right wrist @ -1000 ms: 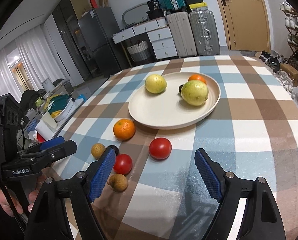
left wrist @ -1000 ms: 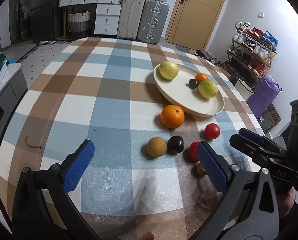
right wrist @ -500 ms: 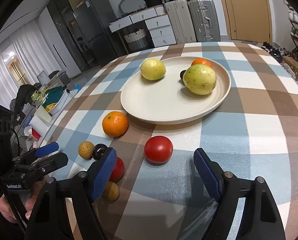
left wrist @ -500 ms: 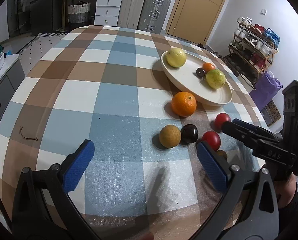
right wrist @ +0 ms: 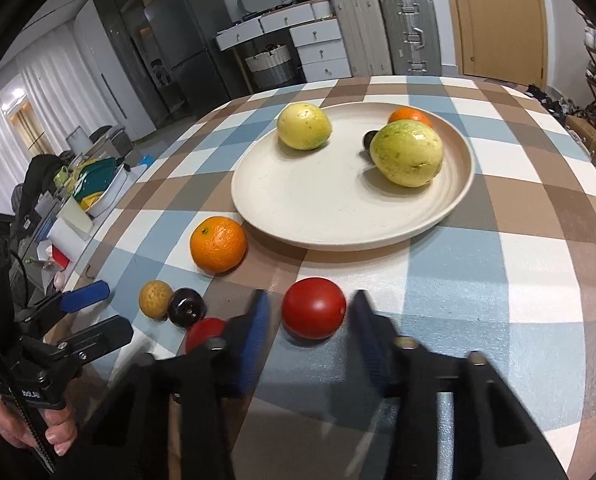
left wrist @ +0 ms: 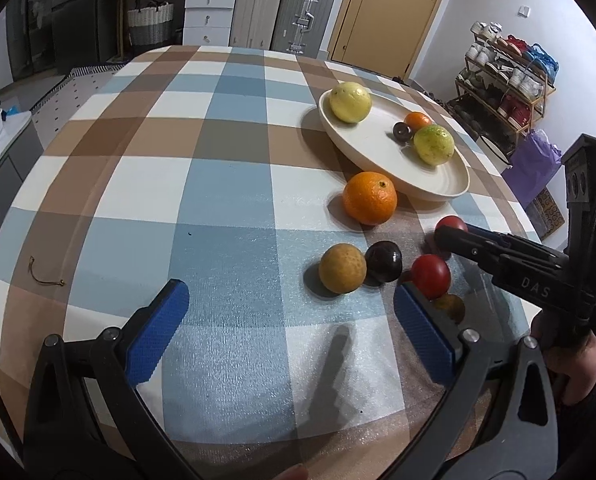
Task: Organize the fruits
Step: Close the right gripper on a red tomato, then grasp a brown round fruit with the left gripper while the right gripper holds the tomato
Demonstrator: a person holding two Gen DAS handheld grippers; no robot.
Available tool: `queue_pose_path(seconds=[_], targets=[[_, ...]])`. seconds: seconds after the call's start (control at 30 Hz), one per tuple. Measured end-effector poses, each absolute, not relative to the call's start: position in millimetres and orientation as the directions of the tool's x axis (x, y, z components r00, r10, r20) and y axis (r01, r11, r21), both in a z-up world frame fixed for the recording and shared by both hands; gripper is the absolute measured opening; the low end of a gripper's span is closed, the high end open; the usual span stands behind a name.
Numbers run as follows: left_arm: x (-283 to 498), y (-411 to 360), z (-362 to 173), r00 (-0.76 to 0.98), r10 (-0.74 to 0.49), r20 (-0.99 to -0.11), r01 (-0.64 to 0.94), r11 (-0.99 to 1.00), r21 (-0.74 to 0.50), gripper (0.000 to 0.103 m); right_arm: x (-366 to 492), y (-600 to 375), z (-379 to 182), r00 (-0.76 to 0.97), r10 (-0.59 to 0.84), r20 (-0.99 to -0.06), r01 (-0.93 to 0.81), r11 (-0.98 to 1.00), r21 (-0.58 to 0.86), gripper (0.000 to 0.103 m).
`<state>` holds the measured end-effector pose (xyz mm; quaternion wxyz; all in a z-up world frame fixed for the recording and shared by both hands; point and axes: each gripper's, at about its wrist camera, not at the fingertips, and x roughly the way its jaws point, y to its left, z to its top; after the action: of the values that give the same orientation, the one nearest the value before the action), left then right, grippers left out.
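Note:
A cream plate [right wrist: 338, 216] holds two yellow-green fruits, a small orange and a dark fruit. On the checked cloth lie an orange [right wrist: 217, 244], a tan fruit [right wrist: 155, 299], a dark plum [right wrist: 185, 307] and two red tomatoes. My right gripper [right wrist: 308, 314] is open, its blue pads on either side of one red tomato [right wrist: 313, 314], with small gaps. The other tomato [right wrist: 203, 334] lies left of it. My left gripper [left wrist: 289, 320] is open and empty above the cloth, near the tan fruit [left wrist: 342, 268] and plum [left wrist: 384, 260]. A small brownish fruit [left wrist: 452, 306] lies behind its right pad.
A bit of string [left wrist: 43, 276] lies on the cloth at the left. Suitcases, drawers and a door stand beyond the table's far edge. A shoe rack [left wrist: 506, 76] is at the right, and a dish tub [right wrist: 93, 184] at the left.
My right gripper has moved forward and down and narrowed around the red tomato. My left gripper has shifted a little closer to the loose fruits.

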<state>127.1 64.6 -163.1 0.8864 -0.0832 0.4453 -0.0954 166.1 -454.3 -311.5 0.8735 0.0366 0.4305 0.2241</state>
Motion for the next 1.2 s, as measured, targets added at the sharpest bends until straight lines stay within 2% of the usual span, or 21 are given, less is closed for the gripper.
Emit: queue_pose_path(seconds=[0.93, 1.2], targets=[[140.7, 58.4, -169.4, 0.574, -0.203, -0.793, 0.12, 0.979, -0.165, 0.101, 158.9, -477.5, -303.1, 0.546, 0.503, -0.67, -0.363, 0.863, 0.352, 0.032], [140.5, 55.9, -168.2, 0.576, -0.261, -0.774, 0.163, 0.965, -0.204, 0.083, 158.7, -478.6, -303.0, 0.545, 0.507, -0.668, -0.361, 0.861, 0.359, 0.032]])
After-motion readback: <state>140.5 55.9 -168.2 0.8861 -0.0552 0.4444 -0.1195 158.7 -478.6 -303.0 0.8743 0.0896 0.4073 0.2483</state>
